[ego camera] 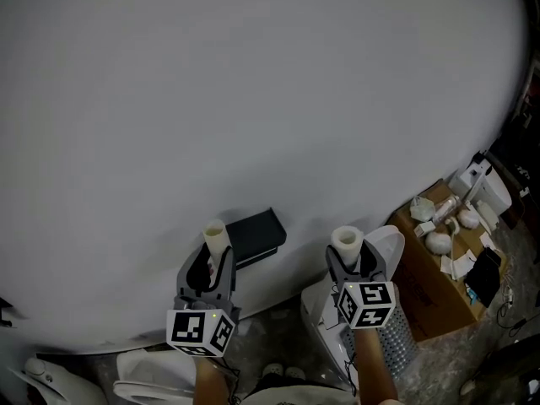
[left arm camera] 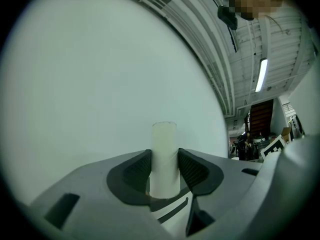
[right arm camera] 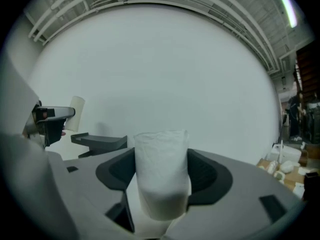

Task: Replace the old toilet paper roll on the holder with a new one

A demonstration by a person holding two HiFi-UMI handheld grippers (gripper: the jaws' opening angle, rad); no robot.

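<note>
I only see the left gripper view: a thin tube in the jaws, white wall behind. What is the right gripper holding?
Observer: The right gripper is shut on a fuller toilet paper roll.
Operator: Where is the holder?
Observer: The black holder is on the wall, between your tube and that roll; no roll shows on it.
Operator: Anything else nearby?
Observer: A cardboard box, open on top, stands to the right of the right gripper.
</note>
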